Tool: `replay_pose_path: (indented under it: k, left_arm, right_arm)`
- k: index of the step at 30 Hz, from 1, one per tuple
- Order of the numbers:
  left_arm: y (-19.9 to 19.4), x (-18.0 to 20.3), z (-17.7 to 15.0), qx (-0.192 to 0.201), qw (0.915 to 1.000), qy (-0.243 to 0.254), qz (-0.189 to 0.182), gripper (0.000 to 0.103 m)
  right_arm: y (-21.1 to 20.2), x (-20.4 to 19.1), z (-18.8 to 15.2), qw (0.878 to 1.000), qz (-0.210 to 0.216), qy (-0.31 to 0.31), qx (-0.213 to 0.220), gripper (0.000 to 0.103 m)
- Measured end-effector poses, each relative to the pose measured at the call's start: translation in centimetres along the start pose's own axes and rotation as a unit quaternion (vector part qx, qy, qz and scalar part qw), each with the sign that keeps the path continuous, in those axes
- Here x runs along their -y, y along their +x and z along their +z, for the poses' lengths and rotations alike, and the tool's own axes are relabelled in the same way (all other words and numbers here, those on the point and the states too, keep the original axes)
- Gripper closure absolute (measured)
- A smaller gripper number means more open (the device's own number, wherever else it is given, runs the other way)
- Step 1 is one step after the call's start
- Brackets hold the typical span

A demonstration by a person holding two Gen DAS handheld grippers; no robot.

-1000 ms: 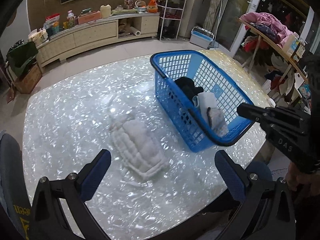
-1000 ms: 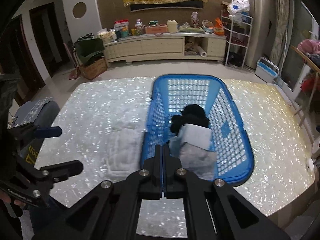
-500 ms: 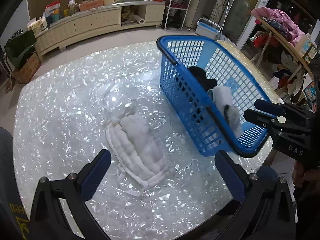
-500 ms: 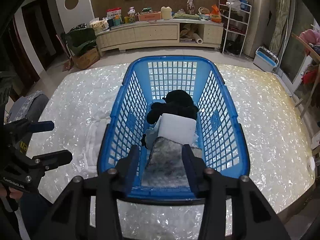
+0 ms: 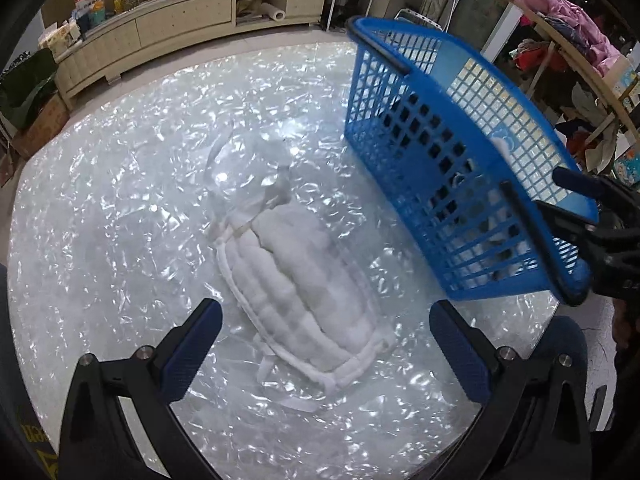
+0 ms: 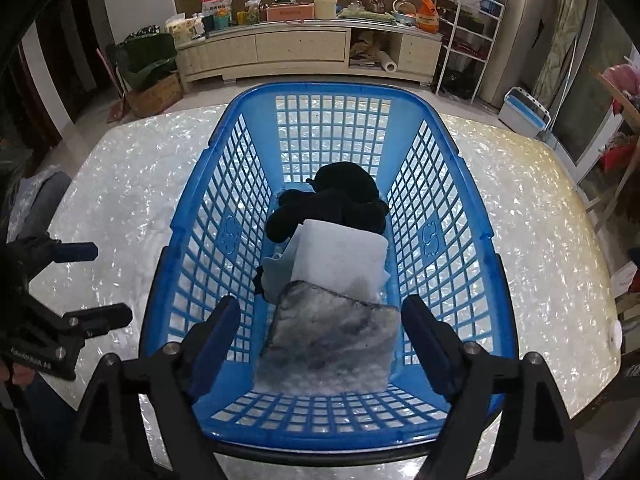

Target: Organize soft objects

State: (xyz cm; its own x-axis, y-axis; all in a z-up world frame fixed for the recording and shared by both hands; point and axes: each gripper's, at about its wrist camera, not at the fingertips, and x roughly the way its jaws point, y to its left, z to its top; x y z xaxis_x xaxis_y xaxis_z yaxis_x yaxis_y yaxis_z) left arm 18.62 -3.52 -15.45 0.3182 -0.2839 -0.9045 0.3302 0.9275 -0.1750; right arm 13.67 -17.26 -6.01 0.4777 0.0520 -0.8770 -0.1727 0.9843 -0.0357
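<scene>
A white quilted pad (image 5: 304, 280) with loose ties lies flat on the shiny pearl table (image 5: 120, 200). My left gripper (image 5: 324, 348) is open just above the pad's near end, one finger on each side. A blue plastic basket (image 6: 440, 216) stands to the pad's right; it also shows in the left wrist view (image 5: 448, 148). In it lie a black soft item (image 6: 340, 200), a white folded cloth (image 6: 340, 256) and a grey fuzzy cloth (image 6: 332, 344). My right gripper (image 6: 320, 344) is open over the basket's near rim and holds nothing.
A long cream cabinet (image 6: 304, 48) with boxes and bottles lines the far wall. A white wire rack (image 6: 464, 40) stands at the back right. A rack with clothes (image 5: 568, 32) is to the table's right. The left gripper shows at the left edge of the right wrist view (image 6: 60, 320).
My right gripper went from shut to open and moved over the basket's near end. My left gripper came lower and closer to the white pad.
</scene>
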Motion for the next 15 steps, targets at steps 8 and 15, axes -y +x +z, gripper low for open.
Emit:
replay_pose_path:
  k: [8,15]
  left_arm:
    - [2.7,-0.8,-0.2,-0.022,0.9997,0.010,-0.009,0.002]
    - [5.0,-1.1,-0.2,-0.044,0.9990,0.008,0.010,0.034]
  right_arm:
    - [-0.3,0.9,0.2,1.000,0.000,0.009,-0.001,0.012]
    - [-1.2,1.1,0.2,1.000,0.000,0.004,0.008,0.012]
